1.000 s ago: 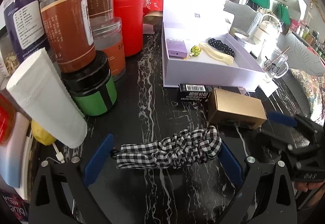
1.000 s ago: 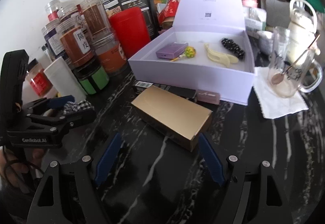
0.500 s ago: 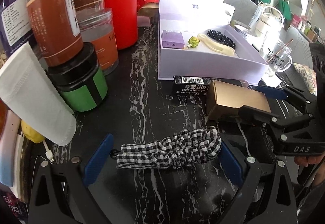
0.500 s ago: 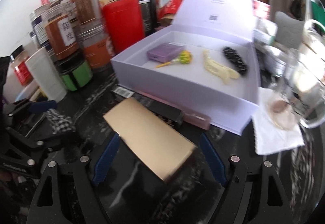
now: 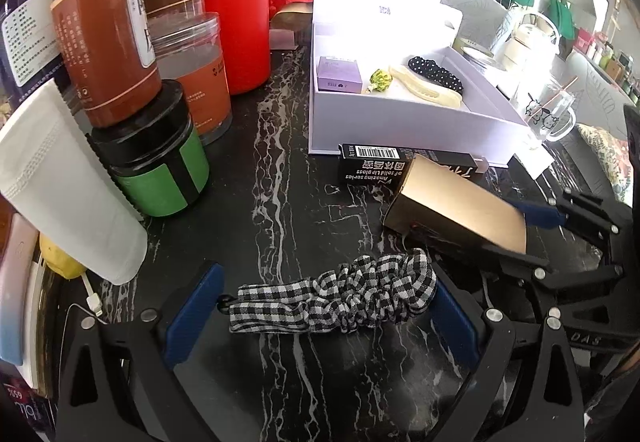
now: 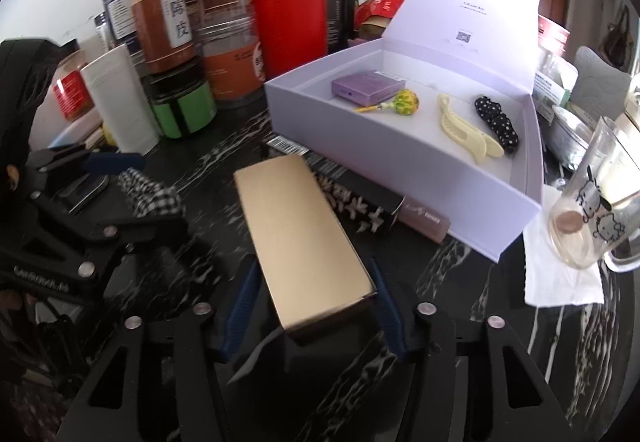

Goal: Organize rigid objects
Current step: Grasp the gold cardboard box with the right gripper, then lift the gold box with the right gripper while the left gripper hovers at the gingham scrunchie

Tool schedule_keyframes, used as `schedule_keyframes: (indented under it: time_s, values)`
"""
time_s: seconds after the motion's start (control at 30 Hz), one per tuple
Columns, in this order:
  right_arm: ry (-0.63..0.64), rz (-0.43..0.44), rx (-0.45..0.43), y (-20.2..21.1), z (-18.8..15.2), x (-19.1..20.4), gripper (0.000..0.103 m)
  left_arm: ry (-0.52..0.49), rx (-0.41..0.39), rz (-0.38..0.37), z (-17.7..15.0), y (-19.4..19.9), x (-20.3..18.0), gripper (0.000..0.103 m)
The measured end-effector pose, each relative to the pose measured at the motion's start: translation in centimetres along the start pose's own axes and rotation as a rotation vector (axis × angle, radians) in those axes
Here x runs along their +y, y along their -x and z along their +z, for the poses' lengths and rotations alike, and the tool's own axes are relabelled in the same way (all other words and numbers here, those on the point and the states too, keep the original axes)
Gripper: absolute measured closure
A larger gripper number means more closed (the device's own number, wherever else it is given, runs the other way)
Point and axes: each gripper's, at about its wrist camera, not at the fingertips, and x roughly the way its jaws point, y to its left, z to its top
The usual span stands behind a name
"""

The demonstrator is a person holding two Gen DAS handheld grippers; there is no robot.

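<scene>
We have the gold cardboard box [image 6: 304, 238] between the fingers of the right gripper [image 6: 312, 306], whose jaws have just been closing; the blue pads now sit against its long sides near the near end, and from the left view the box looks tipped up off the dark marbled surface [image 5: 276, 177]. It reads as light, stiff card with smooth faces, so it may slip or dent if squeezed hard; taking it across the narrow width, closer to its middle, would hold it steadier. The left gripper [image 5: 320, 306] has its fingers spread wide around the checked scrunchie [image 5: 336, 298], which is soft and bunched; we cannot tell whether the pads press it. The open lilac box [image 6: 400, 157], just beyond, looks the likely destination, with free floor between the purple packet [image 6: 366, 85] and the cream hair clip [image 6: 464, 129]. The black lip-gloss carton [image 6: 360, 201] lies in the path, and a glass mug [image 6: 592, 209] stands near on the right.
</scene>
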Motion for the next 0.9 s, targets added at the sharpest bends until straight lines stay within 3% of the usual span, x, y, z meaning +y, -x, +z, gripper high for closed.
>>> schedule_keyframes:
  time_s: [0.53,0.6,0.67,0.9]
  values:
    - [-0.129,-0.058,0.012,4.2,-4.6,0.6,0.054,-0.040,-0.010,-0.023,-1.5,1.7,-1.6,0.003]
    - [-0.130,-0.059,0.015,4.2,-4.7,0.7,0.053,-0.042,-0.011,-0.027,-1.5,1.9,-1.8,0.003]
    - [-0.132,-0.069,0.017,3.8,-4.4,0.7,0.046,-0.048,-0.014,-0.024,-1.6,2.1,-1.9,0.003]
    - [-0.124,-0.066,0.016,1.8,-3.4,0.7,0.045,-0.045,-0.024,-0.004,-1.7,2.8,-1.8,0.003]
